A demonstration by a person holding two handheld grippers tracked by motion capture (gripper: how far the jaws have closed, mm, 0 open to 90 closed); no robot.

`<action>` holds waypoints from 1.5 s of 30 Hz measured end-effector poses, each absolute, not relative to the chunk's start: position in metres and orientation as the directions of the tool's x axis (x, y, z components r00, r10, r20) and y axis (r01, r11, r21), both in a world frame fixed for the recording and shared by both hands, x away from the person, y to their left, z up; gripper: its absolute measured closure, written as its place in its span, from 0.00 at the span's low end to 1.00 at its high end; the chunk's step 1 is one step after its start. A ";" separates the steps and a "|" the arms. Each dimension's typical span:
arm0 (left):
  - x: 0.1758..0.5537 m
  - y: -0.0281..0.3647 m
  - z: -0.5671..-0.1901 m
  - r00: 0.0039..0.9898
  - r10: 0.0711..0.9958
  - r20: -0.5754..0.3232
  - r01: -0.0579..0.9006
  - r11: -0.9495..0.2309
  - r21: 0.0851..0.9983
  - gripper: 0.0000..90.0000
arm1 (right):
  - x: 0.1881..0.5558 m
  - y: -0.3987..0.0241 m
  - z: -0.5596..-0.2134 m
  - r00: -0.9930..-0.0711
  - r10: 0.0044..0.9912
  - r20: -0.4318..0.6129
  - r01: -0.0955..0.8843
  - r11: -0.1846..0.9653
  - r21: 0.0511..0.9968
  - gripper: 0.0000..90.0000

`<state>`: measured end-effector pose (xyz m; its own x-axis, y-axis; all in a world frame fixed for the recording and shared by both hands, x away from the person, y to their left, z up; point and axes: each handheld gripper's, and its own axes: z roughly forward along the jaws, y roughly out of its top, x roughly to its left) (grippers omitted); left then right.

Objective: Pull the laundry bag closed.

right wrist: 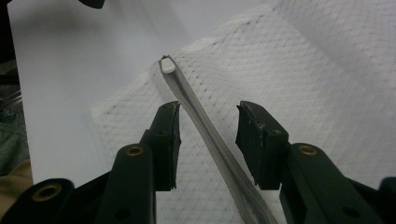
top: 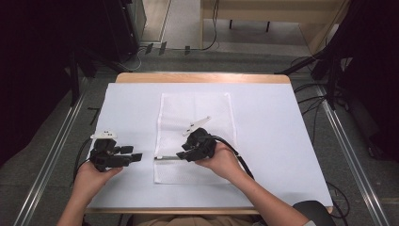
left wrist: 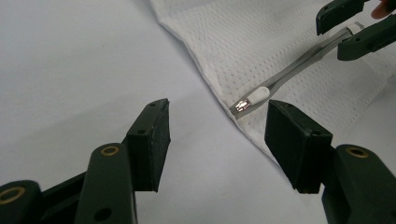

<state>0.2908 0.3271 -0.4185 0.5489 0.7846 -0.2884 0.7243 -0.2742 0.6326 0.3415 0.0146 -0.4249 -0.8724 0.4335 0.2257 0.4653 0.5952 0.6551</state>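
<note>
A slim metal pair of tweezers (top: 167, 158) with a white tip lies on a white mesh towel (top: 197, 108), its tip at the towel's left edge. My right gripper (top: 181, 154) straddles the tweezers' handle end, pointing left. In the right gripper view the tweezers (right wrist: 205, 126) run up between the parted jaws of this gripper (right wrist: 208, 112), with a gap on each side. My left gripper (top: 131, 153) rests left of the towel, open and holding nothing. In the left gripper view its jaws (left wrist: 217, 112) face the tweezers' tip (left wrist: 254, 99), with the right gripper (left wrist: 348, 30) farther off.
A white sheet (top: 273, 132) covers the wooden table (top: 202, 77), and the towel (left wrist: 243, 37) lies across its middle. Black stands and cables ring the table on the floor. The person's forearms enter from the near edge.
</note>
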 end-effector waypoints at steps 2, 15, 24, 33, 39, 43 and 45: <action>0.290 0.328 -0.419 0.543 0.787 -0.293 0.727 -0.266 0.632 0.46 | 0.341 0.018 -0.425 -0.875 0.428 0.227 0.462 0.600 0.653 0.68; 0.288 0.328 -0.420 0.545 0.785 -0.295 0.726 -0.266 0.635 0.45 | 0.341 0.040 -0.432 -0.885 0.399 0.240 0.452 0.616 0.645 0.70; 0.288 0.328 -0.420 0.550 0.782 -0.292 0.724 -0.273 0.633 0.46 | 0.339 0.058 -0.442 -0.889 0.377 0.262 0.453 0.627 0.634 0.75; 0.289 0.326 -0.421 0.563 0.776 -0.285 0.713 -0.281 0.643 0.46 | 0.341 0.069 -0.453 -0.877 0.380 0.294 0.478 0.625 0.617 0.79; 0.292 0.325 -0.422 0.561 0.778 -0.285 0.720 -0.288 0.631 0.46 | 0.341 0.071 -0.457 -0.870 0.391 0.301 0.491 0.627 0.605 0.79; 0.292 0.324 -0.423 0.567 0.772 -0.287 0.716 -0.289 0.636 0.46 | 0.342 0.076 -0.458 -0.868 0.387 0.311 0.495 0.622 0.606 0.79; 0.293 0.324 -0.422 0.570 0.772 -0.283 0.714 -0.295 0.634 0.46 | 0.342 0.078 -0.460 -0.871 0.382 0.310 0.490 0.629 0.603 0.79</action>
